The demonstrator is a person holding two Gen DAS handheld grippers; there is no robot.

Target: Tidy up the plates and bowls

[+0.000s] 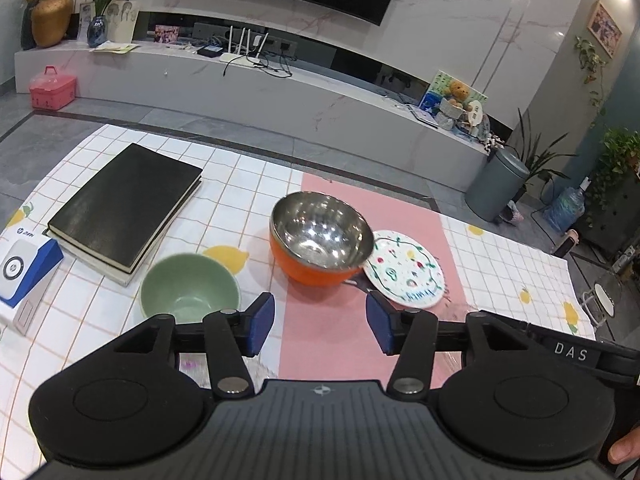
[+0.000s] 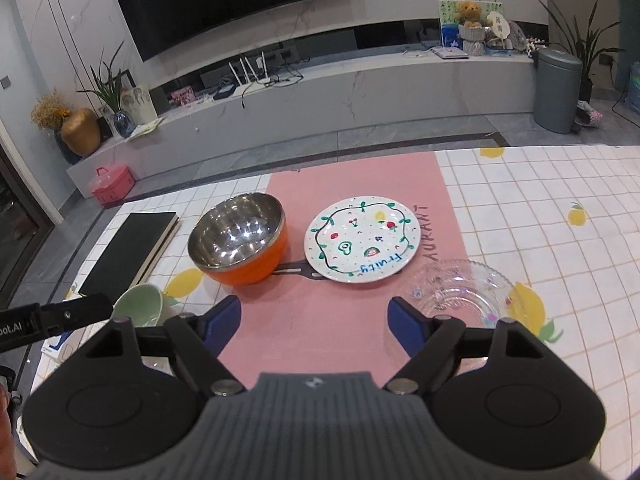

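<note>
An orange bowl (image 1: 320,240) (image 2: 240,240) with a steel inside stands on the pink mat (image 1: 320,332) (image 2: 312,320). Right beside it lies a white plate (image 1: 406,270) (image 2: 362,238) painted with fruit. A green bowl (image 1: 188,290) (image 2: 138,304) sits on the checked cloth left of the mat. A clear glass plate (image 2: 460,292) lies at the mat's right edge. My left gripper (image 1: 320,326) hovers open over the mat, between the green bowl and the white plate, nothing in it. My right gripper (image 2: 316,324) is open too, just left of the glass plate.
A stack of black books (image 1: 124,208) (image 2: 128,252) lies at the table's left, with a blue and white box (image 1: 20,276) nearer. Beyond the table's far edge are grey floor, a marble TV bench (image 1: 240,80) and a grey bin (image 1: 496,188) (image 2: 556,92).
</note>
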